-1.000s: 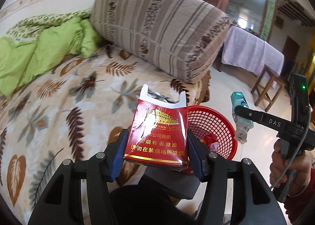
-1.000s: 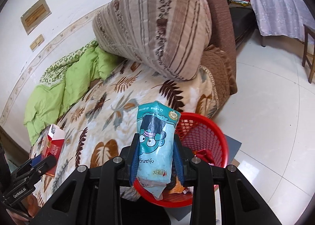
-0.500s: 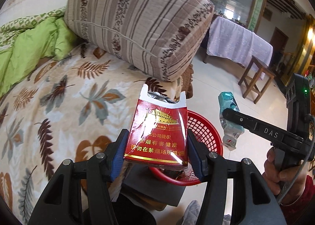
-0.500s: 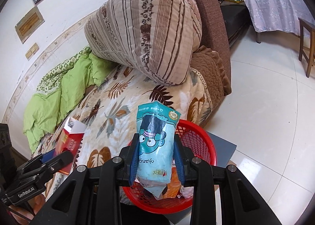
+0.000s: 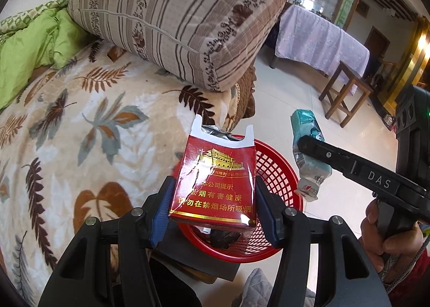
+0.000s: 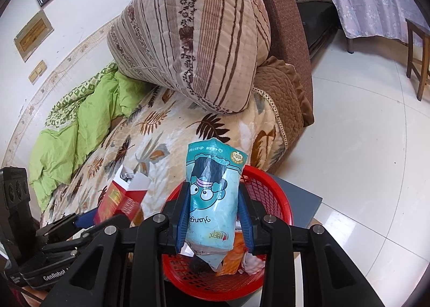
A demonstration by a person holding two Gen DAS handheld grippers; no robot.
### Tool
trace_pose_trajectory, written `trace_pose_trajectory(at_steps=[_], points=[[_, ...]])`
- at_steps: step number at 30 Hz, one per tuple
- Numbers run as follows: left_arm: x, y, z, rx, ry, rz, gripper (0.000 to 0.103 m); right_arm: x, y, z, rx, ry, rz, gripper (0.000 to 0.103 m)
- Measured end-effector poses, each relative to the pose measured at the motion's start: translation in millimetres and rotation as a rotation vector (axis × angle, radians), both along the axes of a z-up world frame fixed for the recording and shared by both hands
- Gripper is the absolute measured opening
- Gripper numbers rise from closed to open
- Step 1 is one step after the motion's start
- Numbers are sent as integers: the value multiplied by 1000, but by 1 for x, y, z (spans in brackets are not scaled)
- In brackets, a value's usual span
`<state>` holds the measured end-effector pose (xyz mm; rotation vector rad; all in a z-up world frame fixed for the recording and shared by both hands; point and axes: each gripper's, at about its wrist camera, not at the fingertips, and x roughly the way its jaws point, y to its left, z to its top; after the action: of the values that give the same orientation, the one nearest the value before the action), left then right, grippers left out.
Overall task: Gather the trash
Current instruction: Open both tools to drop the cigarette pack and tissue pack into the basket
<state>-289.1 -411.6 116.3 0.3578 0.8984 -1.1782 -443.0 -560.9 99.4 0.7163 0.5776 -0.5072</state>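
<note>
Two pieces of litter hang over the round red plastic mesh basket (image 6: 271, 199) as we bring both claws in beside the bed. Our left claw (image 5: 212, 194) is clamped on the torn-open red cardboard cigarette pack (image 5: 215, 180), its blue pads pressed against both sides, about half spread. A second ago that pack was out over the leaf-patterned cream blanket (image 5: 80, 124); now it hangs above the near rim of the basket, which has grown larger beneath it in the left wrist view. Our right claw (image 6: 213, 215) carries the crumpled teal plastic snack wrapper with a cartoon face (image 6: 215, 194), poised over the basket's middle. Its jaws are opening, with the wrapper between them and seemingly resting against the pads, so we judge the drop is starting. Other scraps already lie in the basket, an orange packet among them. The basket sits on a flat grey slab (image 6: 303, 204) on the white tiled floor (image 6: 362, 145), just beside the bed's corner, below the striped beige quilted bolster (image 6: 193, 38). Both items look positioned to fall inside; the pack, nearer the rim, may need a little more reach first.
</note>
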Motion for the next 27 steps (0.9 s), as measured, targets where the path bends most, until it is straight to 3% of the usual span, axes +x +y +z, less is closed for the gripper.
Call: trace_pose_trajectory(at_steps=[6,9,15,21,27], points=[[-3,-11,-6,6,22,-22,56,3,-5,-4,0,14,-11,46],[-3,-15,-9,13,29,-32,58,3,-8,-5,0,30,-32,46],[-1,-6,-8,5,22,-15,75,1,-9,-5,8,30,-40,53],[4,31,6,-29,-33,47,88,-3,9,5,-58,77,-85,65],[12,89,23,-69,-124,145,96,7,64,21,-209,169,-128,81]])
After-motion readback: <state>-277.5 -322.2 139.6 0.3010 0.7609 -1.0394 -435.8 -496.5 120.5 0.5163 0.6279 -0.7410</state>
